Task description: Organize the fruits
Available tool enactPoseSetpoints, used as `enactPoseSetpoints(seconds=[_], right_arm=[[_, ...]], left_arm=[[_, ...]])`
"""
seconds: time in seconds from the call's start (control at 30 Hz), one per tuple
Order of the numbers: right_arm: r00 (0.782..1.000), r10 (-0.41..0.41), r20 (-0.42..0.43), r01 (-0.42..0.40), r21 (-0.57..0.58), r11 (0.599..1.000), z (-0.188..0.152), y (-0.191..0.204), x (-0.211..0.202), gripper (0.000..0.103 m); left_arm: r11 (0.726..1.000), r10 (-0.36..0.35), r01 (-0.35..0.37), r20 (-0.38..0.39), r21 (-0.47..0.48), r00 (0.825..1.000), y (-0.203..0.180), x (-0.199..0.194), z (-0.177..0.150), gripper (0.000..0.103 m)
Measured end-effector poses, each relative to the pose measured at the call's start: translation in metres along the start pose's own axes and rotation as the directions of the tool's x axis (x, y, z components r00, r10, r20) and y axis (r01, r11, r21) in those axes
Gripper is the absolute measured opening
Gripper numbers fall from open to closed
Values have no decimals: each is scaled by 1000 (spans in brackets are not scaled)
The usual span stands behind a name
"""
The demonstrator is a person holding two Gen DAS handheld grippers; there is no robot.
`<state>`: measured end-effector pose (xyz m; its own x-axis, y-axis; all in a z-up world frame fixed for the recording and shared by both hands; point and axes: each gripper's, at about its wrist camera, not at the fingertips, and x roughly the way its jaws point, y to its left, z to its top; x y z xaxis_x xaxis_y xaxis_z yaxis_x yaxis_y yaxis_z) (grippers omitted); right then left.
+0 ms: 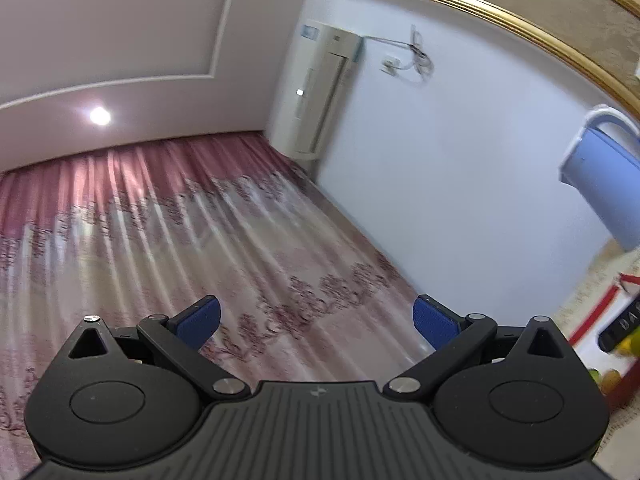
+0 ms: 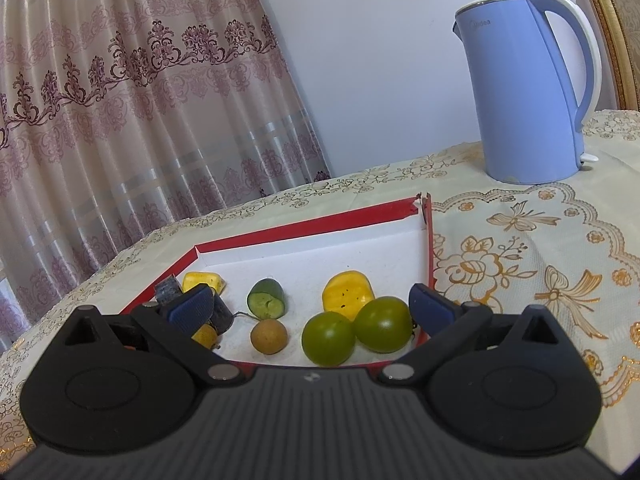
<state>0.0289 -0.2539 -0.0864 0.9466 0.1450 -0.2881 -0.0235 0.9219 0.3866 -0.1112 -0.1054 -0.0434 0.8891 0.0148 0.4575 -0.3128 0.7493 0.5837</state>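
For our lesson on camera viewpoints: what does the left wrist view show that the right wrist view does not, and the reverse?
Only the left wrist view shows the ceiling light and the standing air conditioner, past the open left hand-held gripper.

Only the right wrist view shows the tray's contents clearly: two green tomatoes, a cucumber piece, yellow chunks and a brown round fruit, ahead of the open right hand-held gripper.

Both show the blue kettle and the patterned curtain.
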Motion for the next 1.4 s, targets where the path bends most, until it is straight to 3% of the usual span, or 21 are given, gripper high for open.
enactPoseSetpoints(seconds=[0.1,0.17,0.2,0.27,0.4,0.43,0.5,0.63,0.83,1.03,1.4], right_arm=[[1000,1,-1,-1,1,1000,0,0,0,103],[1000,2,-2,-2,1,1000,-1,-1,0,103],[1000,2,-2,-2,2,1000,-1,-1,0,103],[1000,2,-2,-2,1,1000,-1,0,0,103],[1000,2,-2,-2,2,1000,0,0,0,103],[1000,3,-2,-3,2,1000,-1,0,0,103],[1000,3,-3,-3,2,1000,0,-1,0,103],[1000,7,-4,-7,1,1000,-2,2,-1,103],[1000,8,-3,-8,3,1000,-2,2,-1,103],[1000,8,-3,-8,3,1000,-2,2,-1,103],[1000,9,-5,-9,2,1000,-1,2,-2,103]], left_arm=[[996,-69,66,-58,-59,996,7,4,-1,103],[981,-156,134,-158,-143,975,19,20,2,103],[962,-217,168,-225,-217,950,29,32,4,103],[936,-275,168,-344,-310,898,42,60,4,103],[900,-343,100,-550,-423,762,62,112,-9,103],[898,-341,78,-573,-433,745,66,118,-13,103],[913,-296,28,-615,-407,731,70,125,-18,103],[913,-300,4,-666,-408,683,76,131,-28,103],[911,-323,13,-693,-412,645,79,135,-36,103],[909,-336,19,-707,-416,622,72,139,-42,103],[908,-353,33,-720,-418,598,67,139,-51,103]])
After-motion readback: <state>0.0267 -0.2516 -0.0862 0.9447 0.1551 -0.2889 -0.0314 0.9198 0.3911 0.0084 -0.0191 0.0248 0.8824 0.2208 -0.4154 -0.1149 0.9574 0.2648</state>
